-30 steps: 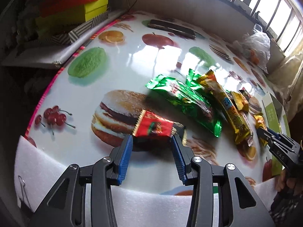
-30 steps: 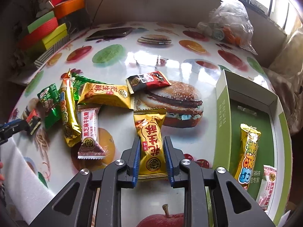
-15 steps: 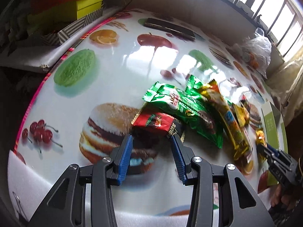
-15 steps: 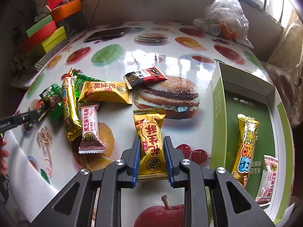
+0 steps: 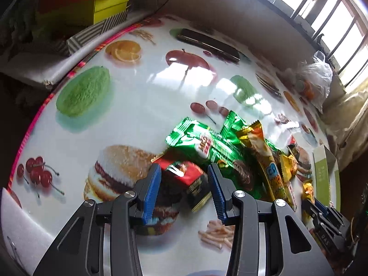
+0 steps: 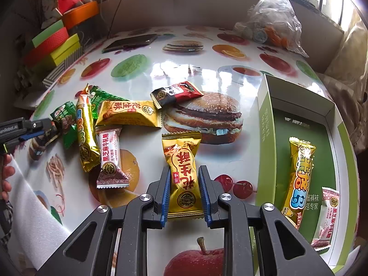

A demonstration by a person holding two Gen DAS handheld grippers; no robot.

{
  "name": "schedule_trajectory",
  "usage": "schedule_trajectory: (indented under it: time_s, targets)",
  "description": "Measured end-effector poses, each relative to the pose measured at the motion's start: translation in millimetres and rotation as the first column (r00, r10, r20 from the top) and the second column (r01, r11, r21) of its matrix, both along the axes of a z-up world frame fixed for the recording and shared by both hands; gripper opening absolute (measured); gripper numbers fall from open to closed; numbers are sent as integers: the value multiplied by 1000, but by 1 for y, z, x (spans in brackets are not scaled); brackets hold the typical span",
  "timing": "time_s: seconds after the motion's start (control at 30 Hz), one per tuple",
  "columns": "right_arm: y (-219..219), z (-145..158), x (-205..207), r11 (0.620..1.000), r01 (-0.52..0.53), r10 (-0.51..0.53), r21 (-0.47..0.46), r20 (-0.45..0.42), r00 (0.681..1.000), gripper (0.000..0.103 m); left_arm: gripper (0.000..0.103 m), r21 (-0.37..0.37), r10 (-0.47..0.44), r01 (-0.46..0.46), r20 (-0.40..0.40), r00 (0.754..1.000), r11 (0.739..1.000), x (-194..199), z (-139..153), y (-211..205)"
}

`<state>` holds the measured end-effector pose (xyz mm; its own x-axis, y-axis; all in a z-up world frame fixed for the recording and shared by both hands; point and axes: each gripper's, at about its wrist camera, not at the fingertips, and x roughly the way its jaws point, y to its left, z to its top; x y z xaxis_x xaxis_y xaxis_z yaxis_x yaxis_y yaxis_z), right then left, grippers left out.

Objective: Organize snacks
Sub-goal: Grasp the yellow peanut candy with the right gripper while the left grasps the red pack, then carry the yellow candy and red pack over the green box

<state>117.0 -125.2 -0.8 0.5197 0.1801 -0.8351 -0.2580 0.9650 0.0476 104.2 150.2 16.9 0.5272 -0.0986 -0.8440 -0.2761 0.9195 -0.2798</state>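
Each view is taken from just behind a claw, looking forward along its two fingers and steeply down at the counter (image 5: pixel 142 105), close to its surface.

The left wrist view is framed by the left claw (image 5: pixel 184 193) at its lower edge; the snack pile (image 5: pixel 230 151) is seen just ahead, and the right claw (image 5: pixel 322 216) is caught at the far right.

The right wrist view is framed by the right claw (image 6: pixel 184 193); the same snack pile (image 6: pixel 103 124) is seen ahead to the left, the left claw (image 6: pixel 41 131) at the left edge.

The pile, the stacked boxes (image 6: pixel 55 46) and the plastic bag (image 5: pixel 315 78) are shared by both views.
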Motion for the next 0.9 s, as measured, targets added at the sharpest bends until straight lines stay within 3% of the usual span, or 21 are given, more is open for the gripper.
schedule_trajectory:
  time_s: [0.1,0.47,0.67,0.7,0.73,0.9]
  targets:
    - [0,0,0,1000,2,-2,-1,1,1000,23,43,17,14,-13,-24,1000,1000,10,-4,-1]
    - [-1,-1,0,1000,5,-5,6,0,1000,23,43,238,-27,44,-72,997,970,8,-6,-17]
    - [-2,-1,0,1000,8,-8,8,-1,1000,23,43,263,-26,44,-73,997,964,5,-5,-16]
    - [-2,0,1,1000,8,-8,8,-1,1000,23,41,269,-27,46,-71,997,962,4,-5,-17]
    - [-2,0,1,1000,10,-10,7,-1,1000,23,32,269,-26,43,-68,997,962,3,-4,-16]
    - [-4,2,1,1000,20,-20,11,2,1000,23,27,269,-26,43,-64,998,962,3,-3,-15]
